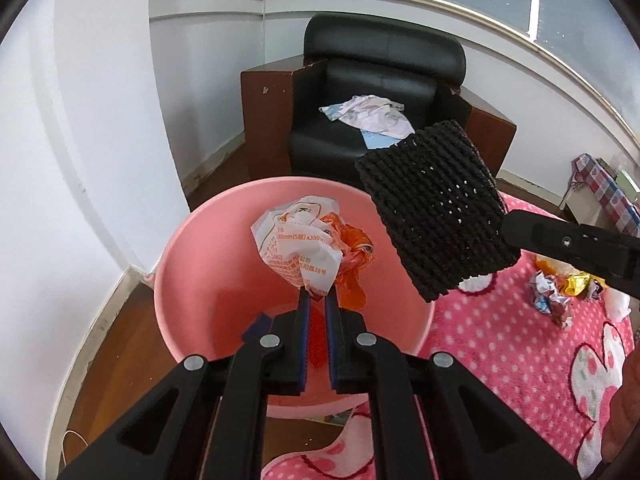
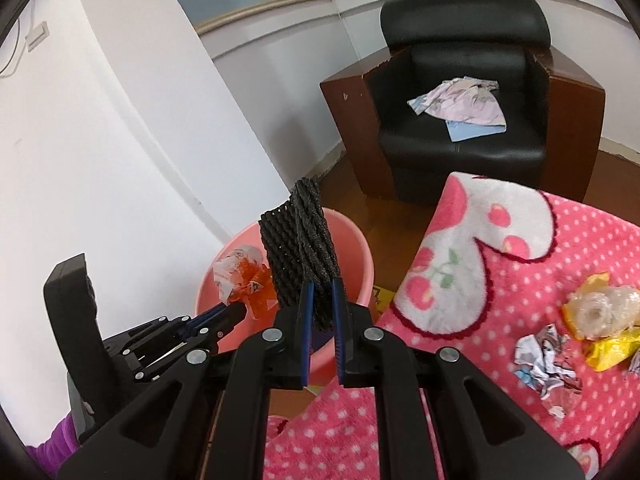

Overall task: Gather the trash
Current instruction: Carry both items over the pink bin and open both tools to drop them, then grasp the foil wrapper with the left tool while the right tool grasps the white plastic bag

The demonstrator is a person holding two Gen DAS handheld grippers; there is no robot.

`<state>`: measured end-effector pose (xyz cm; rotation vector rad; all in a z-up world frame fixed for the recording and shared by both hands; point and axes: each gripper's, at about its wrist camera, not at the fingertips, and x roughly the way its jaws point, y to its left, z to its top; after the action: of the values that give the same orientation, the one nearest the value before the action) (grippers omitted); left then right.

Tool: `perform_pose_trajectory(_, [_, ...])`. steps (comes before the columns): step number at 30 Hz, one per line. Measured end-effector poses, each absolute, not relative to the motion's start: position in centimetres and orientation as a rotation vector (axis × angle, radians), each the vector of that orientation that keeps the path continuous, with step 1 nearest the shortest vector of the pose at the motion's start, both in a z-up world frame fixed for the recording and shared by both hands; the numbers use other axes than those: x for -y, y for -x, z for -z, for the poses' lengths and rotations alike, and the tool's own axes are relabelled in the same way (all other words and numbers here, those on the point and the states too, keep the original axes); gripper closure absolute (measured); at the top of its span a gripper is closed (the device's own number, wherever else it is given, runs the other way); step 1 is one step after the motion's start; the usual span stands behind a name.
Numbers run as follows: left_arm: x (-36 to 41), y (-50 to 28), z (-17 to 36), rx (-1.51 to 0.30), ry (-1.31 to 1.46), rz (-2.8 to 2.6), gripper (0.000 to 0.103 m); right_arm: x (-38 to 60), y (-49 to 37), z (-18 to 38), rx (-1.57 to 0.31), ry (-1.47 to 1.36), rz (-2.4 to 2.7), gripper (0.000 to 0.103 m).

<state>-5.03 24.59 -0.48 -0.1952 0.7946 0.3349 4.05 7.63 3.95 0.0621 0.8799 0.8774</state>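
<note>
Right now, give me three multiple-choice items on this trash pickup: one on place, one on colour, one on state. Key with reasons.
1. Where is the crumpled white and orange wrapper?
A. on the armchair
B. above the bucket, in the left gripper
C. on the blanket

2. What colour is the bucket?
A. pink
B. blue
C. green

3. What state is the right gripper in?
A. open and empty
B. shut on nothing
C. shut on the black foam net

Key:
1 B: the left gripper pinches it over the bucket's mouth.
2 A: rim and wall are pink in both views.
3 C: the black foam net stands clamped between its fingers.
</note>
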Motion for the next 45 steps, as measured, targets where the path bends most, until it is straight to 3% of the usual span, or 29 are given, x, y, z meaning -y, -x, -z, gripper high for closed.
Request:
perform_pose_trajectory(14, [-26.5, 5.6, 1.9, -0.835, 0.218, -0.345, 0.095, -10.5, -3.8, -1.6, -0.933, -0.033, -0.879, 0.093])
perform_pose_trajectory(16, [-26.5, 5.7, 1.9, -0.834, 0.218, -0.346, 0.091, -10.6, -4.0, -1.4, -0.948, -0.046, -0.878, 0.093])
perform_pose_trajectory(18, [-26.6, 5.7, 1.9, -0.833, 0.223, -0.347, 0.08, -10.6, -4.3, -1.1, -0.969, -0.063, -0.875, 0.089])
perform_pose_trajectory(19, [-26.6, 5.7, 1.8, -0.829, 0.224, -0.352, 0.072, -10.6, -4.5, -0.9, -0.98, -0.074, -0.878, 0.082])
perform_pose_trajectory(20, [-26.6, 5.8, 1.7, -0.824, 0.224, -0.356, 0.069, -10.6, -4.6, -0.8, -0.985, -0.084, -0.884, 0.073])
perform_pose_trajectory(23, [-26.4, 6.0, 1.1, -0.805, 0.226, -0.35, 0.066, -10.4, -4.5, -0.9, -0.975, -0.095, -0.897, 0.066])
perform_pose_trajectory(36, [-20.5, 5.6, -2.4, -0.712, 0.174, -0.166, 0.059, -3.8, -2.3, -1.7, -0.899, -0.077, -0.826, 0.066])
perform_pose_trajectory(45, [-13.0, 3.3, -2.3, -0.725, 0.107, 0.012, 0.058, 8.3, -1.2, -0.4, -0.871, -0.121, -0.606, 0.066])
